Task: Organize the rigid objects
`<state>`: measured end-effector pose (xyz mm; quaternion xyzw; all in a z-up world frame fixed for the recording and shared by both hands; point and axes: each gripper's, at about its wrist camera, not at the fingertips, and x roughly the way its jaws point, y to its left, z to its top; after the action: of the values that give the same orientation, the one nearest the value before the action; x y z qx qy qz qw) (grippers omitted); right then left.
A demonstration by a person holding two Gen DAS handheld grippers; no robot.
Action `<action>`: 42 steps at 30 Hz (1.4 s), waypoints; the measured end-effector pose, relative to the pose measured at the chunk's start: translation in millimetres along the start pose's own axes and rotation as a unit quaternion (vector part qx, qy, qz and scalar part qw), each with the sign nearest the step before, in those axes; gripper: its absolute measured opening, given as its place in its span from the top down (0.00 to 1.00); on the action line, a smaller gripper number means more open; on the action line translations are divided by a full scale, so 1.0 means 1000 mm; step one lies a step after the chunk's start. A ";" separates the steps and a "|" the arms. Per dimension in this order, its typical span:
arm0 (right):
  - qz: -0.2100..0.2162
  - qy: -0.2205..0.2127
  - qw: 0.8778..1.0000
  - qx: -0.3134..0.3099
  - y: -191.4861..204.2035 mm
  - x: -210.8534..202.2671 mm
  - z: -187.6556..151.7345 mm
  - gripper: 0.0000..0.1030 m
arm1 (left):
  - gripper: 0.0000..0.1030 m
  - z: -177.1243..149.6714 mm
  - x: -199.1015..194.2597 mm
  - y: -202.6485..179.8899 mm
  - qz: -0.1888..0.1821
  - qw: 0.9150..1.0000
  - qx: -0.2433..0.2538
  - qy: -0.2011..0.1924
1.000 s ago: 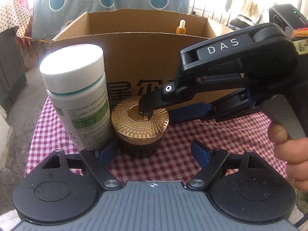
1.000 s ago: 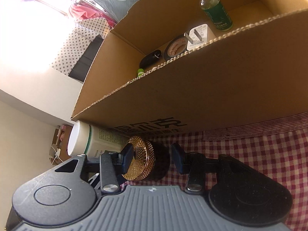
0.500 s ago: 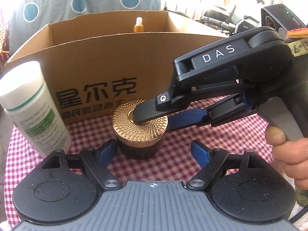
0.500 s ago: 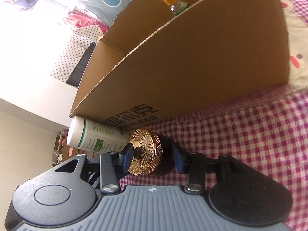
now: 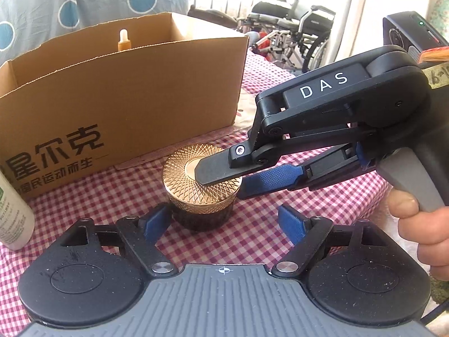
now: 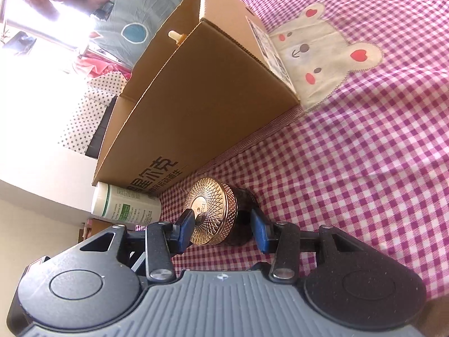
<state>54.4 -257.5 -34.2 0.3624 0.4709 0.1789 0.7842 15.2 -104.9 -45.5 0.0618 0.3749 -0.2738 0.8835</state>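
facing bear patch (image 6: 328,64), right-wrist view only

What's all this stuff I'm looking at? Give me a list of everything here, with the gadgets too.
cardboard box: one, brown with black print, open, on the cloth behind the jar
gold-lidded jar: one, gold lid and dark body, in front of the box
white bottle: one, green label, beside the jar
dropper bottle: one, orange collar, inside the box
checked cloth: one, pink and white, under everything
bear patch: one, cream, on the cloth by the box
wheelchair: one, black, in the background
spotted fabric: one, grey with blue dots, behind the box
left gripper: one, black with blue pads, open beside the jar
right gripper: one, black, clamped on the jar
hand: one, holding the right gripper
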 end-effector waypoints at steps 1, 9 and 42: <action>-0.001 -0.001 1.000 0.000 -0.002 -0.002 0.000 0.53 | 0.19 0.000 0.001 -0.001 -0.001 1.000 0.002 0.001; -0.003 -0.004 1.000 0.000 0.000 -0.002 0.000 0.52 | 0.19 0.001 0.001 0.005 -0.004 1.000 0.000 0.003; 0.004 -0.022 0.999 0.041 -0.012 -0.004 0.000 0.53 | 0.39 0.027 0.020 0.017 0.026 0.999 -0.015 0.032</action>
<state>51.6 -268.2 -40.7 0.3999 0.4586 0.1549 0.7783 52.4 -108.2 -42.2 0.0668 0.4050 -0.2430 0.8789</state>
